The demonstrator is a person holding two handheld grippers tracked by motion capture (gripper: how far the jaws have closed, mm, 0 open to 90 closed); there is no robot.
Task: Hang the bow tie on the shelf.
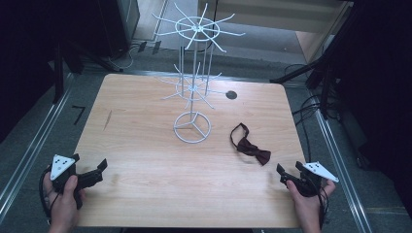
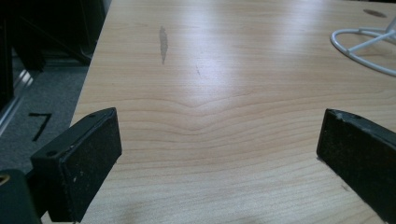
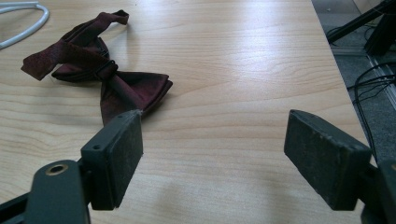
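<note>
Bow tie [image 1: 250, 145] lies flat on the tabletop [image 1: 145, 145], right of the white wire rack [image 1: 193, 80] base and just ahead of the right gripper [image 1: 283, 173]. Right gripper jaws wide apart, nothing between them. Left gripper [image 1: 99, 170] sits at the near-left edge, jaws also apart over bare wood.

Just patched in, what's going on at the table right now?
A person holds a two-jaw gripper in each hand at the near edge of the wooden table. The right gripper, jaws open and empty, sits just short of a dark red bow tie lying flat. The left gripper is open too, over bare wood. A white wire rack stands mid-table with nothing on its hooks. Nothing is picked up yet.
</note>
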